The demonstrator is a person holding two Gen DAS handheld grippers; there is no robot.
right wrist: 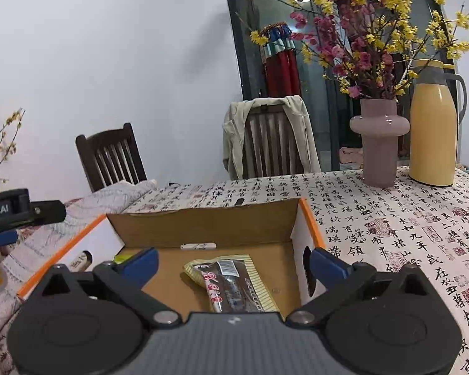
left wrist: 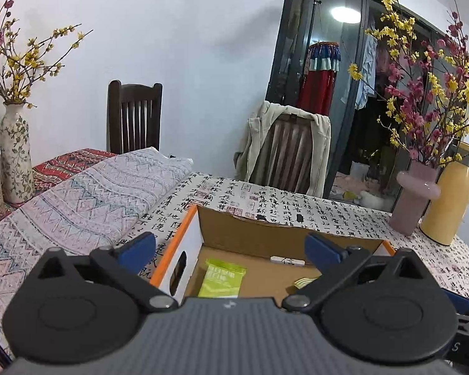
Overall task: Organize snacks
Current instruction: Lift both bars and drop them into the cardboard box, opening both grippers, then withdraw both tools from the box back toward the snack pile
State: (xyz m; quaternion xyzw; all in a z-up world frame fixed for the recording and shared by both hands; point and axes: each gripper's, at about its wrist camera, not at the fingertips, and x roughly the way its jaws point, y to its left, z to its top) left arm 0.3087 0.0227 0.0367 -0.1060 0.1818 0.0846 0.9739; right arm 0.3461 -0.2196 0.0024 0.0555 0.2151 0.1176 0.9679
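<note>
An open cardboard box [left wrist: 253,234] with orange rims stands on the calligraphy tablecloth; it also shows in the right wrist view [right wrist: 203,225]. A green snack packet [left wrist: 222,279] lies on its floor at the left. A brown and cream striped snack packet [right wrist: 234,281] lies on its floor at the right, and its corner shows in the left wrist view [left wrist: 305,282]. My left gripper [left wrist: 231,250] hovers open and empty over the box's left half. My right gripper [right wrist: 234,261] hovers open and empty over the striped packet. The left gripper's body [right wrist: 12,211] shows at the left edge.
A pink vase [right wrist: 379,143] with flower branches and a yellow thermos jug [right wrist: 433,128] stand at the table's far right. A folded patterned cloth [left wrist: 87,200] lies left of the box, with a floral vase [left wrist: 14,153] beyond it. Two wooden chairs [right wrist: 275,143] stand behind the table.
</note>
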